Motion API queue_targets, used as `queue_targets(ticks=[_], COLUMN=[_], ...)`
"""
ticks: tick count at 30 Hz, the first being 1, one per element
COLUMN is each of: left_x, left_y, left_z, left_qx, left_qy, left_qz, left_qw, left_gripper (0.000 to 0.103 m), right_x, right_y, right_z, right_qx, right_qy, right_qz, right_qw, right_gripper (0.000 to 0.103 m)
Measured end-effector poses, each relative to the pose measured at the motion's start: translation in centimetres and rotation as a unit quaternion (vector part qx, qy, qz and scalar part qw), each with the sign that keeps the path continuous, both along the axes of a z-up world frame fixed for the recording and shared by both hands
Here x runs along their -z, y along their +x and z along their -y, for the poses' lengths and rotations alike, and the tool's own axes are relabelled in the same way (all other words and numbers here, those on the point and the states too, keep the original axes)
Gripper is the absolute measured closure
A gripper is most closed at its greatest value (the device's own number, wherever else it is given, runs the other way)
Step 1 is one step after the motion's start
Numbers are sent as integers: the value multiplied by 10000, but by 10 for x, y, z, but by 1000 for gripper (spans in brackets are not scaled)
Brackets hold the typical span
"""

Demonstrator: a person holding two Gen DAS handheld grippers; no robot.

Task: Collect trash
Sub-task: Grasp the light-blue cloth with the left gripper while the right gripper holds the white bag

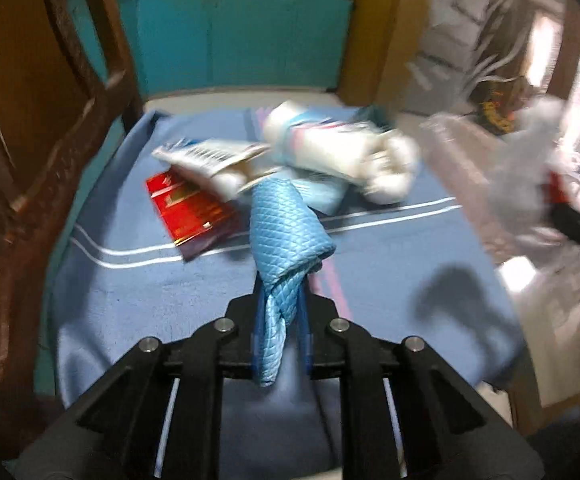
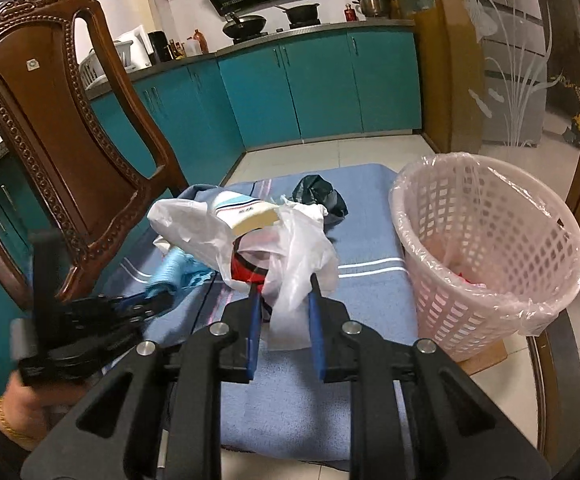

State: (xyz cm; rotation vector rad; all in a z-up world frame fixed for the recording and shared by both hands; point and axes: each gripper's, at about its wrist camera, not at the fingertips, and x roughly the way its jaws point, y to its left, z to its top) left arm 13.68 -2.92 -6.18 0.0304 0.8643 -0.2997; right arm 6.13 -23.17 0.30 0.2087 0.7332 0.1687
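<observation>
My left gripper (image 1: 281, 280) is shut on a light blue quilted cloth (image 1: 285, 232) and holds it above the blue towel (image 1: 169, 300). It also shows at the left of the right wrist view (image 2: 145, 300). My right gripper (image 2: 283, 280) is shut on a white plastic bag (image 2: 290, 248) holding a white carton (image 2: 245, 216) and red packaging. A red packet (image 1: 189, 208), white cartons (image 1: 330, 152) and a dark crumpled bag (image 2: 318, 194) lie on the towel. A pink mesh trash basket (image 2: 486, 256) with a clear liner stands at the right.
A carved wooden chair (image 2: 49, 128) stands at the left. Teal kitchen cabinets (image 2: 290, 88) run along the back. A frosted glass door (image 2: 510, 60) is at the right. The towel covers a low table over a tiled floor (image 2: 330, 154).
</observation>
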Motion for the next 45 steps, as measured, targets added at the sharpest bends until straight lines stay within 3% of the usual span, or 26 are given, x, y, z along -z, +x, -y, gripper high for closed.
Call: queue_targets(ticks=[5, 11, 20, 45], left_x=[-48, -83, -68, -63], left_y=[-46, -69, -61, -62], left_z=[-2, -20, -20, -19], left_qx=[533, 272, 31, -6], left_qy=[-323, -526, -394, -299], left_qz=[510, 1187, 971, 935], left_qw=[9968, 9912, 9945, 9952], left_gripper=[88, 88, 87, 86], right_x=[-4, -8, -5, -4], right_y=[-5, -10, -8, -8], right_z=[-4, -6, -12, -13], right_qx=[-88, -119, -172, -185], right_qy=[13, -4, -110, -146], right_qz=[63, 166, 164, 146], right_qw=[9999, 9998, 9997, 9996], right_gripper=[81, 81, 81, 81])
